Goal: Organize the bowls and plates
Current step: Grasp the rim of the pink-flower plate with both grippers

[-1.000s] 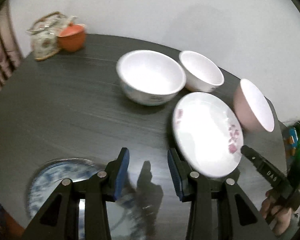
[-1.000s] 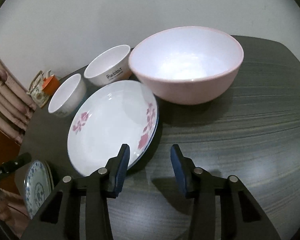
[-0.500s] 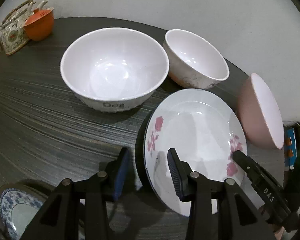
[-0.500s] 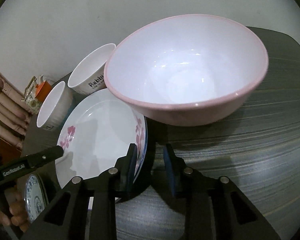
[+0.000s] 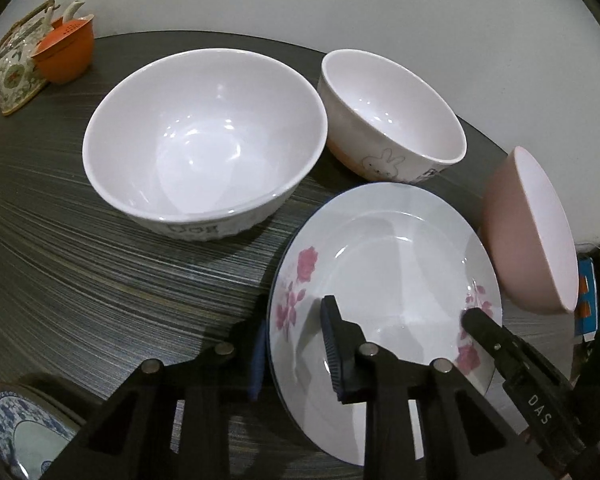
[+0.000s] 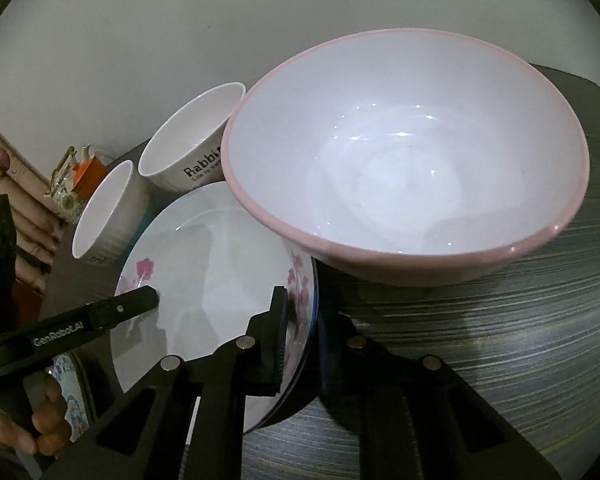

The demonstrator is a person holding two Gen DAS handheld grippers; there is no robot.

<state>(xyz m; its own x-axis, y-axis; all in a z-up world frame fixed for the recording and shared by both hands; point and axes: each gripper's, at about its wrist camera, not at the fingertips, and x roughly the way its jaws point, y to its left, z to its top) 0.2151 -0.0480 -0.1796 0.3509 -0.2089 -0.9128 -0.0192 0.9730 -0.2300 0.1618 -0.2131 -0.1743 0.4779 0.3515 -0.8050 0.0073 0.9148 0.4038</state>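
Three bowls (image 5: pixel 204 140), two plates (image 5: pixel 384 280), two grippers (image 5: pixel 296 344) straddling one rim.

Crowded behind the plate (image 5: pixel 384 264): white bowl (image 5: pixel 204 140), rabbit bowl (image 5: pixel 392 120) and pink bowl (image 5: pixel 528 232) close around it. Open desk (image 5: pixel 80 272) to the left. Open desk too right of the pink bowl in the right view.

I count three bowls: a wide white bowl (image 5: pixel 204 140) far left, a rabbit bowl (image 5: pixel 392 120) far middle, a pink bowl (image 5: pixel 528 232) right. Two plates: my flowered plate (image 5: pixel 384 280) near right, a blue-patterned plate (image 5: pixel 16 440) near left. One teapot (image 5: pixel 16 68) and one orange cup (image 5: pixel 66 54), far left
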